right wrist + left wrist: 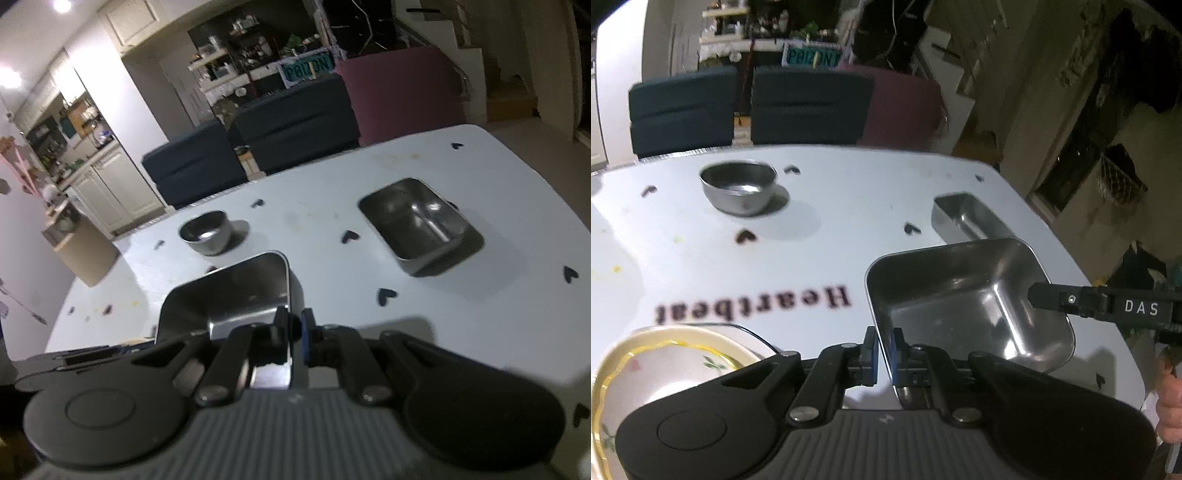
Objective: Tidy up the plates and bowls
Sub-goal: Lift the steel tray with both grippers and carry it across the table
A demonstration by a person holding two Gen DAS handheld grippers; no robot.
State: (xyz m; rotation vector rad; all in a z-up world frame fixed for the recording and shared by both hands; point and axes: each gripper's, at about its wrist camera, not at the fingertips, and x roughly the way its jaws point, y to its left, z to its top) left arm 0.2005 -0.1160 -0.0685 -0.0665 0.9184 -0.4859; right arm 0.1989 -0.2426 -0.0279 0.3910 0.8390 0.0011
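At the lower middle of both frames, a square steel tray (964, 306) hangs over the white tabletop (820, 236), its rim pinched between the left claw (882, 356) and the right claw (293, 332), and appears empty. A second tray (421, 225), upper right, and a round steel bowl (738, 188), upper left, stand apart, not yet grouped. A floral plate (679, 354) lies lower left.

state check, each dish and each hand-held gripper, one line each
Square steel tray: lifted, tilted, empty, gripped on two opposite walls.
Left hand-held gripper: shut on the tray's wall.
Right hand-held gripper: shut on the tray's opposite wall.
Second steel tray: flat on the table, upright, empty.
Round steel bowl: upright on the table, untouched.
Floral plate: on the table, partly hidden by the left hand-held gripper.
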